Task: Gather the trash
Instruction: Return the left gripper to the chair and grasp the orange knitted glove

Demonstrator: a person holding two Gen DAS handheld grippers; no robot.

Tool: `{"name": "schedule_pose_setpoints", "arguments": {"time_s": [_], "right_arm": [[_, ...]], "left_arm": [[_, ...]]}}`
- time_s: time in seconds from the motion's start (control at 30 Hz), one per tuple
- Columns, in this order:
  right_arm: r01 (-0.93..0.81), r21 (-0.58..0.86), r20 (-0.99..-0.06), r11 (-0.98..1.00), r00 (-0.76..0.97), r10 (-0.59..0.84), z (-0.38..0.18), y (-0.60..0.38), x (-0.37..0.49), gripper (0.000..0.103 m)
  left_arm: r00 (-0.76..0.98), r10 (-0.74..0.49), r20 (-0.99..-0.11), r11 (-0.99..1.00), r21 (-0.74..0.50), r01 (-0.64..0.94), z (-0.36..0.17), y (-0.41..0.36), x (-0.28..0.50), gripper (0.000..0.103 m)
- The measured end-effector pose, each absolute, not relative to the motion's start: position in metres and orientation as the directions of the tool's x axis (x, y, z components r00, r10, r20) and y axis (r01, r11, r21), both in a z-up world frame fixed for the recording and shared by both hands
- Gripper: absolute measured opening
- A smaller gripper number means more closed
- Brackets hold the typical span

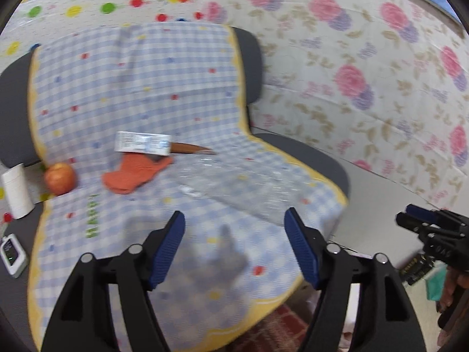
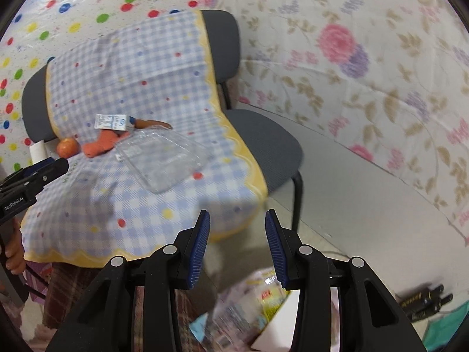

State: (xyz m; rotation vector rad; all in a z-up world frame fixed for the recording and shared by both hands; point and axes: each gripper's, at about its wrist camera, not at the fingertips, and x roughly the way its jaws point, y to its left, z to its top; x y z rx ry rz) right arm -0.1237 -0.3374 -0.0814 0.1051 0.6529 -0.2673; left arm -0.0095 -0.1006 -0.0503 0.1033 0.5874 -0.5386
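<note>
A white cylindrical paper roll (image 1: 17,191) and a round orange-red apple (image 1: 59,178) are seen far left of the left gripper (image 1: 234,220), whose jaws are spread wide with nothing between them. Ahead of these jaws an orange knitted cloth (image 1: 133,174), a white rectangular carton (image 1: 142,143) and a clear plastic tray (image 1: 249,187) are laid on the blue checked chair cover (image 1: 132,88). The right gripper (image 2: 237,220) is held half open and empty, beyond the cover's edge.

Blue-checked cloth (image 1: 181,82), orange rag (image 1: 132,173), grey chair (image 2: 263,143).
</note>
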Motion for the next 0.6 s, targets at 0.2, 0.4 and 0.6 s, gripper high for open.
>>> {"name": "schedule_pose_setpoints", "arguments": {"time_s": [0.2,0.4,0.6], "right_arm": [[0.188,-0.009,-0.594,0.982,0.789,-0.157,-0.074,-0.322,-0.074,0.065],[0.129,-0.01,-0.593,0.992,0.797,-0.11,-0.075,-0.31,-0.026,0.065],[0.104,-0.004,-0.592,0.995,0.801,-0.086,-0.073,-0.305,0.016,0.065]], "left_arm": [[0.772,-0.304,-0.558,0.94,-0.043,0.338,-0.053,-0.055,0.028,0.089],[0.781,-0.211,-0.588,0.967,-0.008,0.255,-0.066,-0.041,0.065,0.089],[0.772,-0.197,-0.604,0.972,-0.017,0.235,-0.07,-0.039,0.1,0.089]]}}
